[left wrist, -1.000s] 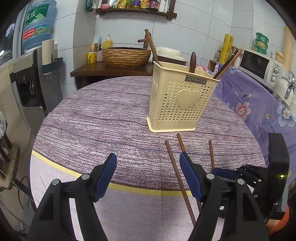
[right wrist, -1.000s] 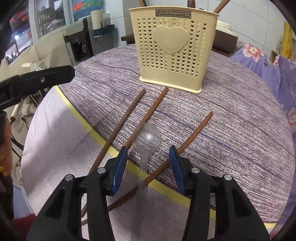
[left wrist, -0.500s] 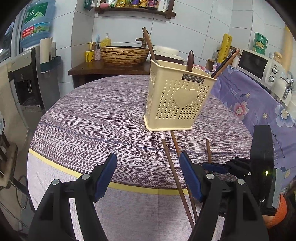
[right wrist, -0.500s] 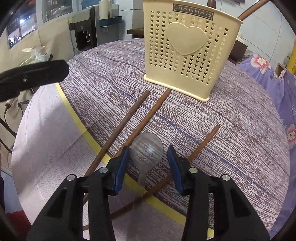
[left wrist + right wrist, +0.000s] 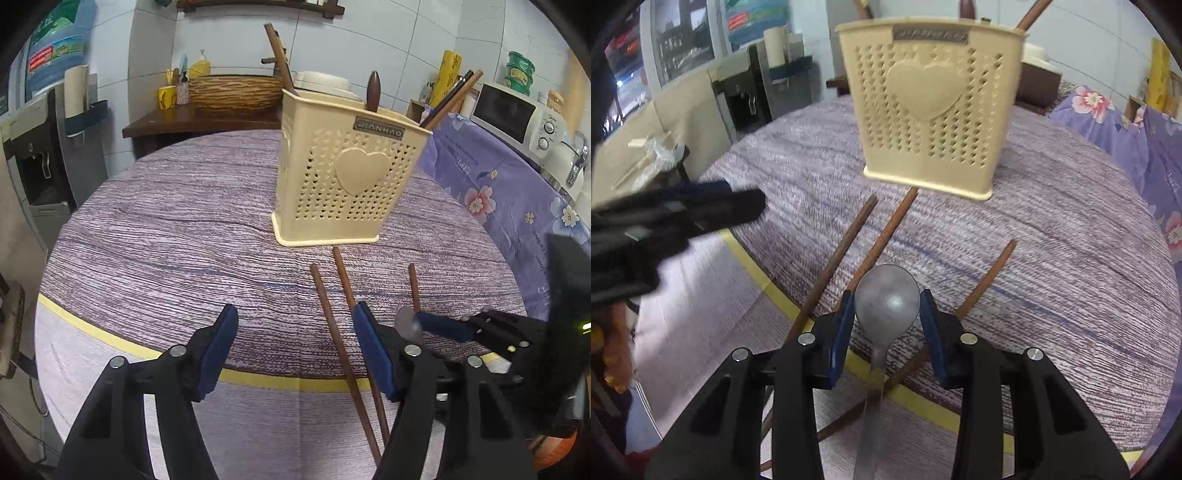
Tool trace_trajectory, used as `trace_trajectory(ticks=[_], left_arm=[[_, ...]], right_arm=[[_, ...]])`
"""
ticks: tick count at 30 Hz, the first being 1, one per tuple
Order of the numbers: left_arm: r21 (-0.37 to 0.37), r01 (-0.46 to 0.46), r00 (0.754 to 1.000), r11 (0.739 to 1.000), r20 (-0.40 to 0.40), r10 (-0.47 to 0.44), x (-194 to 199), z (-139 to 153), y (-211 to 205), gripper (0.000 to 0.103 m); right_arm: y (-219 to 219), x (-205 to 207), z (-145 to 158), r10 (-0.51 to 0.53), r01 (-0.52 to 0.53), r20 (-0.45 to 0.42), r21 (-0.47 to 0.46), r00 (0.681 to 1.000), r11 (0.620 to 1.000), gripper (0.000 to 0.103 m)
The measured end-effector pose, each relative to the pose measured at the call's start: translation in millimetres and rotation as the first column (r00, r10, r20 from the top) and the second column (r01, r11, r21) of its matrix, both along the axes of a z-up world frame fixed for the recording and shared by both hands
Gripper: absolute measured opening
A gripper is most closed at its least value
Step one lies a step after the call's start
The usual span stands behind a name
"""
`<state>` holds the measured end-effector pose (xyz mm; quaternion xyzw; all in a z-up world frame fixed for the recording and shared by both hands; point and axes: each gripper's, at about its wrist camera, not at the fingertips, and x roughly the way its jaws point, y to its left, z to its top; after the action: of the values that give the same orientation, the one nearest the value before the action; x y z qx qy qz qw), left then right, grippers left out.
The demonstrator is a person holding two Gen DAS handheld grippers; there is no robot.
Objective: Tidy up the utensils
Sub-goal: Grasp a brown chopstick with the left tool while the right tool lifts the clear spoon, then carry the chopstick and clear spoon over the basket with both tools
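A cream perforated utensil holder [image 5: 347, 184] with a heart stands on the round purple table and holds several wooden utensils; it also shows in the right wrist view [image 5: 934, 107]. Three brown chopsticks [image 5: 343, 332] lie in front of it, also in the right wrist view [image 5: 882, 240]. My right gripper [image 5: 887, 306] is shut on a metal spoon [image 5: 886, 299], bowl between the pads, raised above the table edge. It shows in the left wrist view [image 5: 417, 321] at right. My left gripper [image 5: 295, 343] is open and empty over the near table edge.
The table [image 5: 166, 229] has a yellow band near its rim. A sideboard with a woven basket [image 5: 236, 92] stands behind it. A microwave [image 5: 517, 110] on a flowered purple cloth is at the right. A water dispenser [image 5: 37, 147] is at the left.
My right gripper has closed in on the spoon's bowl and lifted it off the table toward the holder. My left gripper has stayed open and hardly moved.
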<state>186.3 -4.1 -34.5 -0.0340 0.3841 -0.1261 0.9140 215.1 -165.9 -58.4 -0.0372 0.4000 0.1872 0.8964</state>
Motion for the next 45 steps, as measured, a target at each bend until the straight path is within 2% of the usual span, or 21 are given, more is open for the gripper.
trace_trajectory(ticks=[7,11,15,25,37,41,45], left_arm=[[-0.007,0.037,0.996,0.999,-0.077,-0.038,18.7,-19.4,-18.8,0.044],[-0.019,0.036,0.993,0.999,-0.110,-0.038,27.7,-28.2,-26.6,0.034],[-0.015,0.037,0.991,0.999,-0.128,-0.039,38.3,-32.9,-34.3,0.025],[0.128,0.024,0.992,0.991,-0.128,-0.007,56.7,-44.1,-63.0,0.009],[0.148,0.018,0.994,0.989,-0.105,-0.003,63.1,-42.9,-64.8,0.008],[0.113,0.011,0.997,0.994,-0.082,-0.002,61.1,-33.6,-58.3,0.008],[0.040,0.009,1.000,0.999,-0.013,-0.009,48.4,-1.0,-42.2,0.008]], right_arm=[[-29.0,-26.2,57.3,-0.086,0.076,0.129,0.081,0.988,0.994,0.037],[-42.5,-34.6,72.9,-0.123,0.106,0.167,0.108,0.978,0.989,0.037],[-47.3,-38.4,76.0,-0.142,0.122,0.174,0.122,0.974,0.985,0.037],[-49.2,-41.3,74.2,-0.150,0.128,0.179,0.128,0.972,0.983,0.037],[-52.8,-40.7,71.9,-0.166,0.144,0.174,0.135,0.971,0.980,0.037],[-54.1,-41.3,71.3,-0.172,0.149,0.174,0.140,0.970,0.979,0.037],[-55.4,-42.1,74.1,-0.171,0.145,0.179,0.153,0.969,0.978,0.037]])
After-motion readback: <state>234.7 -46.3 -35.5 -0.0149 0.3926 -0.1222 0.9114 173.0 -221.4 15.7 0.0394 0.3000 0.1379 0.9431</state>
